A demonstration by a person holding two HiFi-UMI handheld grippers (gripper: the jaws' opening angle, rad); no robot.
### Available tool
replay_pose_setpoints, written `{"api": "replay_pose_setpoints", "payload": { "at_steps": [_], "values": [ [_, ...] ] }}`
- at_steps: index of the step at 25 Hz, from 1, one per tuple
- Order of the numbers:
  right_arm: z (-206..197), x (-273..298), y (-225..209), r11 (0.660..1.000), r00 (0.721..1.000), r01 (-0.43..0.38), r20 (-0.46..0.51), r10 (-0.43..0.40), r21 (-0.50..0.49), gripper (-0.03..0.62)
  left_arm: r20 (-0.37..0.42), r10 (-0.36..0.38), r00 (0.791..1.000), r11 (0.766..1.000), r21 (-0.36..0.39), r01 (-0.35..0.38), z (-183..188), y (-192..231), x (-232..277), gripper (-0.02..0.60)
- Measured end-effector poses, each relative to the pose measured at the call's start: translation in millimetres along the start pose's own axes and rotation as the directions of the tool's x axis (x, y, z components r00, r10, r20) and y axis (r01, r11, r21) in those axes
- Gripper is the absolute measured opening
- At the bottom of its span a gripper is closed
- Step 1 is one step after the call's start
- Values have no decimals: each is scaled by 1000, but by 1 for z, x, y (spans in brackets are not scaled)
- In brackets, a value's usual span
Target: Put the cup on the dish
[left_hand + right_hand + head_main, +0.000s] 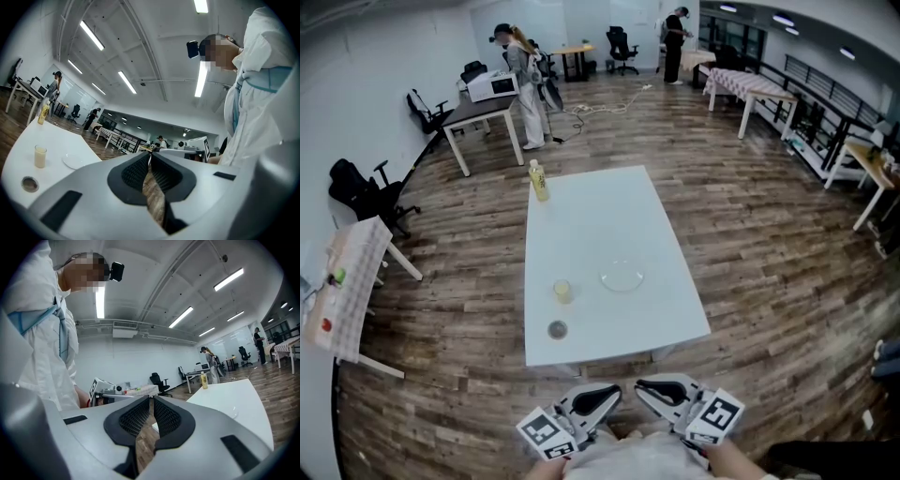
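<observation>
Your cup (563,291) stands toward the tabletop's (609,206) near-left corner, with the dish (622,277) beside it but apart. A dark disc (557,329) lies nearer you, and a bottle (539,180) stands at the far-left corner. Your left gripper (598,400) and right gripper (661,392) hover off the near edge, jaws closed, empty.

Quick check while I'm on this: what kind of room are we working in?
Most likely an open-plan office or lab. Rolling office chairs and desks stand around a wood-look floor, strip lights run along the ceiling, and the work happens on a plain white table.
</observation>
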State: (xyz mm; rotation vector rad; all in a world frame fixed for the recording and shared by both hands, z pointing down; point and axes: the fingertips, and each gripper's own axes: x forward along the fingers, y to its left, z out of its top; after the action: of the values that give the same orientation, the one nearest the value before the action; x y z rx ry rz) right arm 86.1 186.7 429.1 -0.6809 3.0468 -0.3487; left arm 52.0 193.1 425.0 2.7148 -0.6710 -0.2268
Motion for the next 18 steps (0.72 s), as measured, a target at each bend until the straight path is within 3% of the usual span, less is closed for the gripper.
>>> {"api": "replay_pose_setpoints", "payload": {
  "at_steps": [18],
  "values": [
    [12, 52, -33, 1000, 1000, 0, 0, 0, -2, 37, 12, 2, 1000, 1000, 3, -2, 26, 59, -4, 18]
  ]
}}
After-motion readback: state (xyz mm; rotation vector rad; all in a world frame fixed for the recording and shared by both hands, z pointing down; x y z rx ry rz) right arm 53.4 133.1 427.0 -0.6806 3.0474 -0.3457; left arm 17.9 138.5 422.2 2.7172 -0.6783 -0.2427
